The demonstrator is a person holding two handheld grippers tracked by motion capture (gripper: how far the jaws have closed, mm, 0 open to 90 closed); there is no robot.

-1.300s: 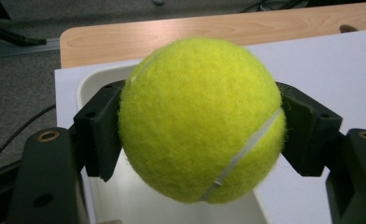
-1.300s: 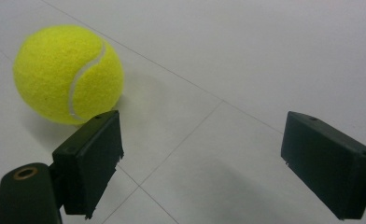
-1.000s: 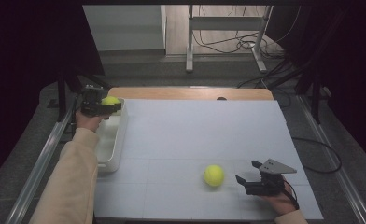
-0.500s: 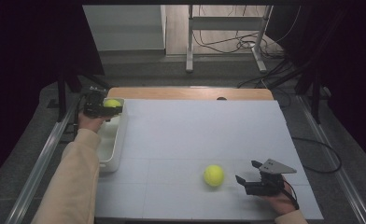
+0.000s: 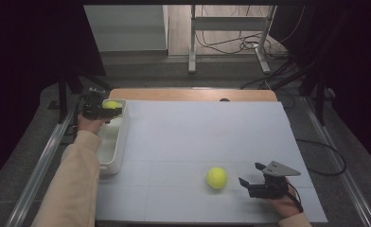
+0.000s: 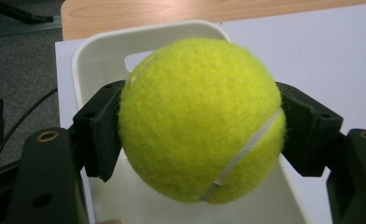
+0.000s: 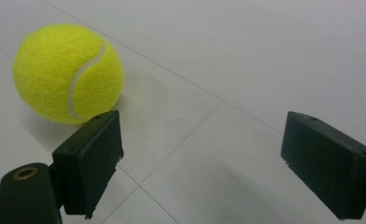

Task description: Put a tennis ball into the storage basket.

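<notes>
The left gripper (image 6: 197, 140) has its two black jaws clamped on a yellow tennis ball (image 6: 200, 120), one pad pressed against each side of it, so the ball sits wedged between them with its white seam curving down the right half. In the high view this left gripper (image 5: 109, 111) and its held ball (image 5: 110, 105) hang over the far end of a white bin (image 5: 113, 150), a long open tray lying along the left edge of the table (image 5: 198, 142); behind the ball in the left gripper view the bin's rounded far rim (image 6: 97, 51) shows, with the pale tabletop to its right. The right gripper (image 7: 202, 158) has its jaws spread wide apart with nothing between them, only bare white surface. A second tennis ball (image 7: 68, 73) rests on the table just beyond and outside the left-hand jaw in the right gripper view, not touched by it. Seen from above, that second ball (image 5: 216, 178) lies near the front of the table, just left of the right gripper (image 5: 252, 177), whose hand (image 5: 283, 202) rests at the near right.
</notes>
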